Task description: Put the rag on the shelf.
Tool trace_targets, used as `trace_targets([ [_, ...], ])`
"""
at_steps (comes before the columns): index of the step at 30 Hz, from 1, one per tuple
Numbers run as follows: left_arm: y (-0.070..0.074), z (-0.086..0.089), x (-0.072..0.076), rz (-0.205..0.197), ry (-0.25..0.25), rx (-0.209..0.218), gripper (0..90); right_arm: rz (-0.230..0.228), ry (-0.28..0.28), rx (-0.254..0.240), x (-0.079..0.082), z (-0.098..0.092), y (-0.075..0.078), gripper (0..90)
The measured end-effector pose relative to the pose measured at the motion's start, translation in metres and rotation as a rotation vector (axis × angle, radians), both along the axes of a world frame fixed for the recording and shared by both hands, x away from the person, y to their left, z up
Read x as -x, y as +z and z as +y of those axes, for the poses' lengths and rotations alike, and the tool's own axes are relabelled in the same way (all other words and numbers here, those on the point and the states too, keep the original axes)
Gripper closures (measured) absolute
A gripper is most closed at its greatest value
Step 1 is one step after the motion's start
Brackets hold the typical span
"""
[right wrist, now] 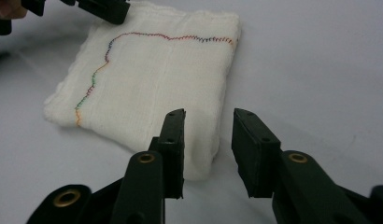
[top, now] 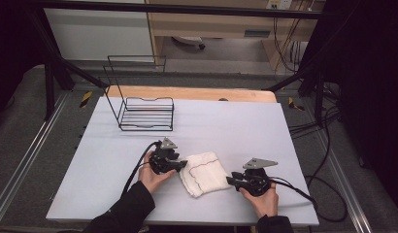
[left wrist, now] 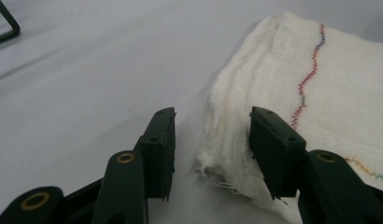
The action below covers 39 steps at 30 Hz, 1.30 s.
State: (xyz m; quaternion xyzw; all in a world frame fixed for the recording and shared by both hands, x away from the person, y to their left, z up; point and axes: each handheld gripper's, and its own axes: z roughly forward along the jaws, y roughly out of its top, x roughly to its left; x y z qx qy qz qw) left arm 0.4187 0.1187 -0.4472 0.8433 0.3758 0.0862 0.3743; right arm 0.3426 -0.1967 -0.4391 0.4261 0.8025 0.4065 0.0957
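High view — one folded cloth, one wire rack, two grippers — left, right — both parted.

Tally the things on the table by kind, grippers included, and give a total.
Cloth: 1, white, folded
Rack: 1, black wire
Grippers: 2, left gripper and right gripper, one at each side of the cloth, both open
Total: 4

A: Which parts are obscured?
B: The folded white gauze cloth with multicoloured stitching runs off the right edge in the left gripper view.
A: Others?
B: The black wire rack, far left, shows one corner.
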Motion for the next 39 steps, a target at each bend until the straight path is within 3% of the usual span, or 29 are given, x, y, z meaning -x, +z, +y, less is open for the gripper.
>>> trace_targets([
  [5,-0.004,-0.004,-0.001,-0.015,-0.025,0.021,54.3,0.02,-0.009,0.0,-0.007,0.004,-0.005,63.0],
  [7,-0.004,-0.005,0.0,0.012,-0.041,0.043,65.5,0.036,-0.01,0.023,-0.009,0.006,-0.01,63.2],
  [10,-0.004,-0.006,0.0,0.045,-0.042,0.06,72.7,0.05,-0.015,0.013,-0.007,0.009,-0.012,64.6],
  [14,-0.002,-0.009,0.002,0.049,-0.037,0.036,79.3,0.072,-0.011,-0.016,-0.008,0.011,-0.015,73.2],
  [15,0.0,-0.012,0.004,0.033,-0.031,0.015,80.1,0.082,-0.008,-0.024,-0.009,0.011,-0.015,76.3],
  [19,0.004,-0.011,0.009,0.013,-0.021,0.002,81.3,0.096,-0.004,-0.024,-0.01,0.012,-0.012,83.4],
  [26,0.017,0.01,0.024,-0.012,-0.008,0.005,81.6,0.04,0.019,-0.015,-0.02,0.026,-0.002,84.3],
  [29,0.018,0.016,0.029,-0.007,0.002,0.002,81.6,0.025,0.045,0.023,-0.026,0.037,-0.003,84.3],
  [39,0.017,0.029,0.069,-0.021,0.055,-0.035,80.7,-0.026,0.107,0.045,-0.048,0.061,-0.006,84.0],
])
